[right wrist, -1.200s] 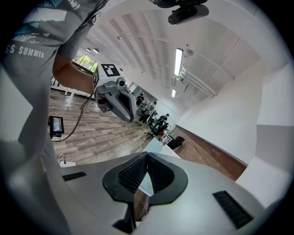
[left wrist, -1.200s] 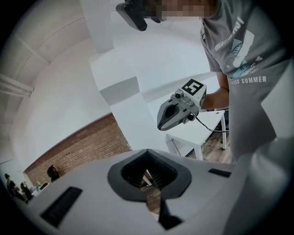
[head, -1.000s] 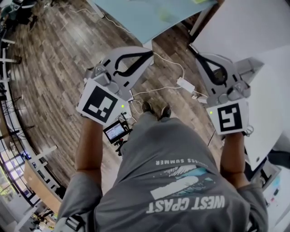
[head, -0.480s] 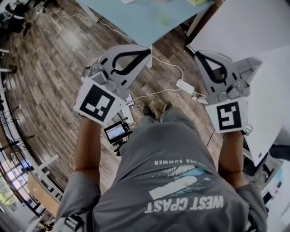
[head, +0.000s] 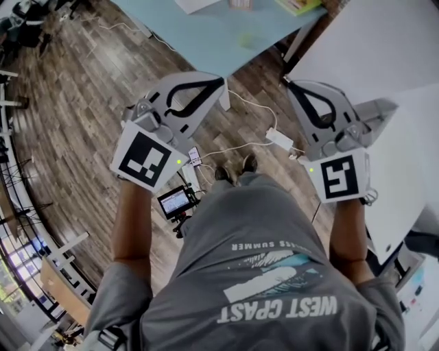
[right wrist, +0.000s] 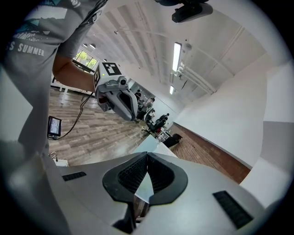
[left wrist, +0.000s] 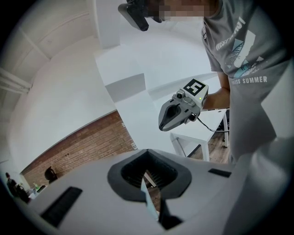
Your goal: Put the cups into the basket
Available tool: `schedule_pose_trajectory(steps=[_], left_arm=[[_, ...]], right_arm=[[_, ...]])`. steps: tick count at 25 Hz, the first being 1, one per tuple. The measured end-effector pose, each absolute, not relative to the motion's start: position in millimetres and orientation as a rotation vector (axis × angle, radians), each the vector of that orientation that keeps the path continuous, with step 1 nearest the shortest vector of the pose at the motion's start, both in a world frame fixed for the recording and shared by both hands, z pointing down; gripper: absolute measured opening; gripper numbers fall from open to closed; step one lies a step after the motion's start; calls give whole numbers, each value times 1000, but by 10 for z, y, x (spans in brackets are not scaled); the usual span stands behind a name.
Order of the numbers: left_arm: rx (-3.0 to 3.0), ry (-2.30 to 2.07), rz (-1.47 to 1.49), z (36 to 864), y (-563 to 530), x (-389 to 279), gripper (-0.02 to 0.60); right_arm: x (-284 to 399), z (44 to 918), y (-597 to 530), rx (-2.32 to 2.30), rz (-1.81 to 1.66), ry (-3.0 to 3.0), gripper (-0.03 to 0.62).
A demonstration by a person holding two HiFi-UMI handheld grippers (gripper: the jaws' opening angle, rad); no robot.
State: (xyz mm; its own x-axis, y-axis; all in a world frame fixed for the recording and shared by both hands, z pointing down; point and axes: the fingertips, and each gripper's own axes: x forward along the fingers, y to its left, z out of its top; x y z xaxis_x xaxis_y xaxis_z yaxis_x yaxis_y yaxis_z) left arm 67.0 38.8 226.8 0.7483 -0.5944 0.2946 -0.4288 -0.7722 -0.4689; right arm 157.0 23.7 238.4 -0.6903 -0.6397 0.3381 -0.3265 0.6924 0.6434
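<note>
No cup and no basket shows in any view. In the head view my left gripper (head: 221, 81) and right gripper (head: 289, 85) are held side by side at waist height over the wooden floor, both pointing toward a light blue table (head: 212, 34). The left gripper (left wrist: 147, 153) has its jaws shut together with nothing between them. The right gripper (right wrist: 147, 156) is shut and empty as well. Each gripper appears in the other's view, the right gripper (left wrist: 181, 110) before white walls and the left gripper (right wrist: 115, 96) over the floor.
The person's torso fills the lower head view. A white table (head: 370, 41) stands at the right. A white power adapter (head: 280, 139) with cables lies on the floor, and a small monitor (head: 175, 201) on a stand sits by the feet. Papers (head: 195, 4) lie on the blue table.
More of the blue table has come into the head view at the top. Both grippers have stayed shut and shifted only slightly, the right one a little to the left.
</note>
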Motion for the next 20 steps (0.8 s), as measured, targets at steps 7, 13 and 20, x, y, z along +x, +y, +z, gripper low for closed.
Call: schedule_pose_trajectory(steps=[7,13,20], left_arm=[[-2549,845,-636,2237,259,788,-3],[-2564,843,-646,2269,136,716,-3],[-2579,801,-616,2243,-97,533,-3]], right_arm=[[1700,2377,53,707,-772,-2371,14],[1638,2413,-73,698,-750,-2374,14],[1484,2407,-250,736,-725,-2339,14]])
